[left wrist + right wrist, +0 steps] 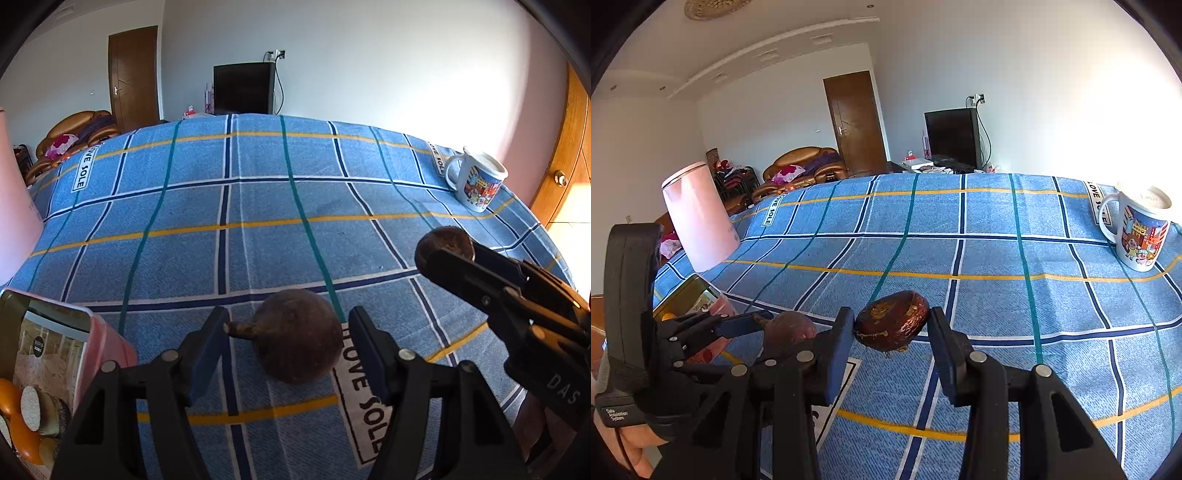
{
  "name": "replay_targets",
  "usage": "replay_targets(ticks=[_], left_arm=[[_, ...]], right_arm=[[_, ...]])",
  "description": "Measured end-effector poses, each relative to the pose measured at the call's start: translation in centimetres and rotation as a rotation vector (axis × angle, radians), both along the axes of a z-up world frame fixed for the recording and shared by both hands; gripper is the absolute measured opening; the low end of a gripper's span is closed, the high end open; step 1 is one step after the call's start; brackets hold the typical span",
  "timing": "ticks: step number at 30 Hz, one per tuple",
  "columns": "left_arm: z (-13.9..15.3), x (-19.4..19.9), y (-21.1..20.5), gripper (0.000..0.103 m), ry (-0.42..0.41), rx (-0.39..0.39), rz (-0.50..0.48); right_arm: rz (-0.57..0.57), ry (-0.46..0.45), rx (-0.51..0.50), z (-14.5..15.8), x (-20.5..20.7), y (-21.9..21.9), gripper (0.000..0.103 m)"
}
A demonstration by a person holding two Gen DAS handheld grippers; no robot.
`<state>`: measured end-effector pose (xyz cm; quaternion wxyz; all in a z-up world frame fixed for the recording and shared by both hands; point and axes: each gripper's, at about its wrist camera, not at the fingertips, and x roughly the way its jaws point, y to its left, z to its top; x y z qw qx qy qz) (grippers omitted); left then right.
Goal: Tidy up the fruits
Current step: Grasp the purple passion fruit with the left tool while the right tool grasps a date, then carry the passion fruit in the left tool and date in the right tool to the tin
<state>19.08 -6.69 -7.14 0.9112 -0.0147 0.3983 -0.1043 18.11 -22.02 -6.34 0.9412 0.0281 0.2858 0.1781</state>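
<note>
Your left gripper [288, 341] sits lowest in its own view, jaws apart on either side of a round dark-brown fruit with a stubby stem [297, 338] that lies on the blue plaid cloth [258, 206]. Its stem tip is at or just short of the left pad; the right pad stands clear, so nothing is clamped. That fruit rests on the white "LOVE SOLE" label [360, 402].

Your right gripper [891, 345] is closed on a second fruit, a glossy reddish-brown one [892, 320], both pads pressing its sides and holding it off the cloth. In the left view it comes in from the right, just beside your left tool.

At the near left edge stands a pink container [107, 347] with an open lid, orange fruits and pale slices [31, 410] inside. Beyond it, at the left edge of the cloth, stands a tall pink kettle [698, 218]. A printed mug [1141, 229] sits by the far right edge, well apart from both tools.

You have the whole middle and far stretch of the cloth bare. Past the far edge are a dark screen [953, 136], a brown door [855, 123] and a sofa [801, 168].
</note>
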Motion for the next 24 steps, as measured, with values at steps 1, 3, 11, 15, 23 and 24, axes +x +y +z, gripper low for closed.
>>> replay_targets(ticks=[1,3,11,15,23,24], left_arm=[[-0.2,0.2,-0.1,0.050,0.015,-0.005,-0.011],[-0.3,0.2,-0.1,0.051,0.020,-0.018,-0.017],[0.5,-1.2,0.6,0.050,-0.031,-0.040,-0.003],[1.2,-2.2,0.8,0.051,-0.087,-0.032,0.010],[2.5,-4.1,0.6,0.050,-0.198,0.007,0.030],[2.6,-4.3,0.6,0.050,-0.213,0.014,0.033]], right_arm=[[0.001,-0.002,0.002,0.0,0.0,0.0,0.043],[0.002,-0.008,0.003,0.0,-0.2,0.0,0.043],[0.010,-0.071,0.013,0.6,-1.2,-0.1,0.043],[0.018,-0.110,0.012,1.0,-1.9,0.0,0.043],[0.024,-0.149,0.012,1.3,-2.6,0.0,0.043],[0.024,-0.153,0.012,1.3,-2.6,0.0,0.043]])
